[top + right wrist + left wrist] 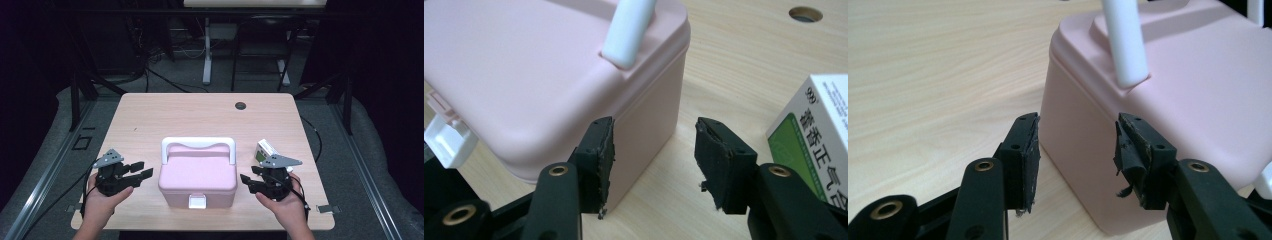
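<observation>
a pink box point(198, 176) with a white handle point(198, 143) sitting in the middle of the near part of the wooden table point(150, 115), lid down, white clasp point(197, 201) at the front facing the person. handle lying back flat over the lid, so out of the way. left gripper point(141, 171) just beside the box's left side, right gripper point(246, 182) just beside its right side, one on each flank, likely because a box this wide needs two holds. both pointing in toward the box, not touching it. in the left gripper view, jaws spread wide, nothing between the pads point(1029, 155), the box's corner point(1068, 150) just past them. in the right gripper view, jaws spread too, pads point(605, 155) bare, the box's other end wall point(654, 125) showing in the gap behind. so no pinch on anything, just two hands hanging close by. a small green and white medicine carton point(264, 151) standing on the table near the right gripper, behind it, apart from the box; maybe meant to go inside, though that is only a guess. a round dark hole point(240, 105) far back on the table top. clasp looking shut, so the box probably needs opening at the front before anything goes in.
</observation>
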Tool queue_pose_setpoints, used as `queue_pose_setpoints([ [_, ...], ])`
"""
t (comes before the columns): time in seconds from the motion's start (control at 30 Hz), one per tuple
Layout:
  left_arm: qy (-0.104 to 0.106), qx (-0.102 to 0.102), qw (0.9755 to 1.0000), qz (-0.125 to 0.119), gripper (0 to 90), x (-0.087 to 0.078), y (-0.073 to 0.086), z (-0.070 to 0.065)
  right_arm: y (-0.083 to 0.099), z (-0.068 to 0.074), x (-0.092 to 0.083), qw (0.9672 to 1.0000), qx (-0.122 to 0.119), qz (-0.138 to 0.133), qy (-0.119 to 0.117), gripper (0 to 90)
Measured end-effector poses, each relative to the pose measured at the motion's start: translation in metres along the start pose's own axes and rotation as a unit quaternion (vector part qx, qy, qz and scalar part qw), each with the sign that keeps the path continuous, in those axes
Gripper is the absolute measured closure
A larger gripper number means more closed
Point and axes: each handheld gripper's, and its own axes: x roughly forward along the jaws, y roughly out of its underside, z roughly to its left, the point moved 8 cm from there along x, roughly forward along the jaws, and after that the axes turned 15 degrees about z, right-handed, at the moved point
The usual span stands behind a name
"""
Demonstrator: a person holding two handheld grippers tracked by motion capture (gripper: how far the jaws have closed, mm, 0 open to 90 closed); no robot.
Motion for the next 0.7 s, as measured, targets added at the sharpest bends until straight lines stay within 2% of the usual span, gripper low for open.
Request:
queue_pose_setpoints([
  [0.07, 0.001, 0.003, 1.0000, 0.002, 51.9, -0.003, -0.004, -0.002, -0.003, 0.000, -0.003, 1.0000, 0.003, 0.000, -0.006, 49.5],
  [0.23, 0.020, 0.004, 0.9998, 0.002, 50.7, -0.005, -0.012, -0.005, -0.010, 0.000, -0.008, 1.0000, 0.002, -0.001, -0.007, 50.7],
  [0.4, 0.014, 0.011, 0.9998, 0.002, 50.7, -0.006, -0.021, -0.008, -0.017, 0.002, -0.011, 1.0000, -0.005, -0.002, -0.005, 51.1],
  [0.7, 0.027, 0.017, 0.9995, -0.002, 51.0, -0.007, -0.044, -0.015, -0.040, 0.011, -0.015, 0.9995, -0.018, -0.023, -0.010, 51.2],
])
